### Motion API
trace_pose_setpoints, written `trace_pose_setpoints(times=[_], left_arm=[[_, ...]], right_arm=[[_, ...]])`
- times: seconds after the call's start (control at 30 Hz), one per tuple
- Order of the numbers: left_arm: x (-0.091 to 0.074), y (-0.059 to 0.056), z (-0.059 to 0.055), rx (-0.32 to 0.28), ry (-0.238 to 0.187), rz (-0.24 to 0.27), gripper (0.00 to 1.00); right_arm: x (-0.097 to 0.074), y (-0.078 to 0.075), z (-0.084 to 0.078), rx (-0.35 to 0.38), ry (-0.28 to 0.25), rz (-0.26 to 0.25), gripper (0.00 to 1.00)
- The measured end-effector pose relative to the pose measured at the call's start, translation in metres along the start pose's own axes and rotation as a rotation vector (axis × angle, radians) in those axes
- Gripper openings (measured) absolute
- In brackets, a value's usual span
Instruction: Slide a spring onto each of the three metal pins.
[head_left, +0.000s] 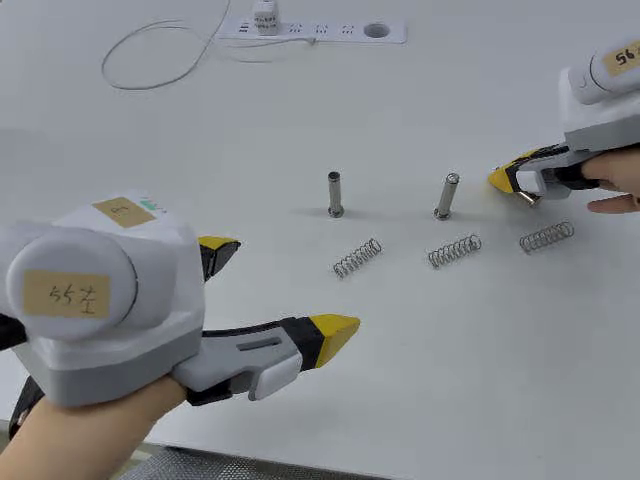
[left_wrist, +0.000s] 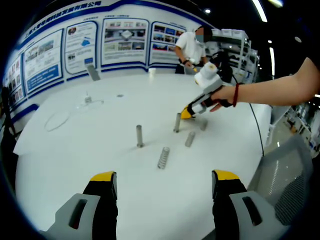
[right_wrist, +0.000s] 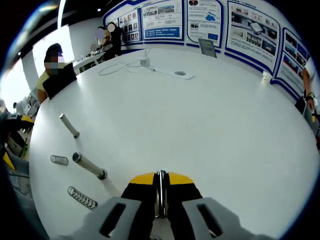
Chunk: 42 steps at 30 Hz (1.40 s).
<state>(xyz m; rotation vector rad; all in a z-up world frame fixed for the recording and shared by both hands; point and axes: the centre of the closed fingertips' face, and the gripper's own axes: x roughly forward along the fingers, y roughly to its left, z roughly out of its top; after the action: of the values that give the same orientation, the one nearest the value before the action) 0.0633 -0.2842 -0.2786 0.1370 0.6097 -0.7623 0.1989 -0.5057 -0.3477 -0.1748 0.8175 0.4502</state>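
Note:
Two metal pins stand upright on the white table, one left of the other. Three springs lie in a row in front of them: left, middle, right. My right gripper hovers just right of the second pin, shut on a third metal pin that shows between its yellow-tipped jaws. My left gripper is open and empty at the near left. The left gripper view looks towards the pins, the springs and the right gripper.
A white power strip and a looped white cable lie at the far side of the table. The table's near edge runs below my left hand. A grey chair stands beside the table, and people stand at its far end.

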Motion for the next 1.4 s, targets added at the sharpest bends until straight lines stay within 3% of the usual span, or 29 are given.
trace_pose_setpoints(times=[0.53, 1.4], left_arm=[[-0.002, -0.001, 0.005, 0.010, -0.013, 0.002, 0.78], [-0.005, -0.005, 0.005, 0.029, -0.015, -0.001, 0.77]], right_arm=[[-0.026, 0.004, 0.012, 0.028, -0.074, -0.014, 0.09], [-0.060, 0.012, 0.006, -0.007, -0.125, -0.047, 0.09]])
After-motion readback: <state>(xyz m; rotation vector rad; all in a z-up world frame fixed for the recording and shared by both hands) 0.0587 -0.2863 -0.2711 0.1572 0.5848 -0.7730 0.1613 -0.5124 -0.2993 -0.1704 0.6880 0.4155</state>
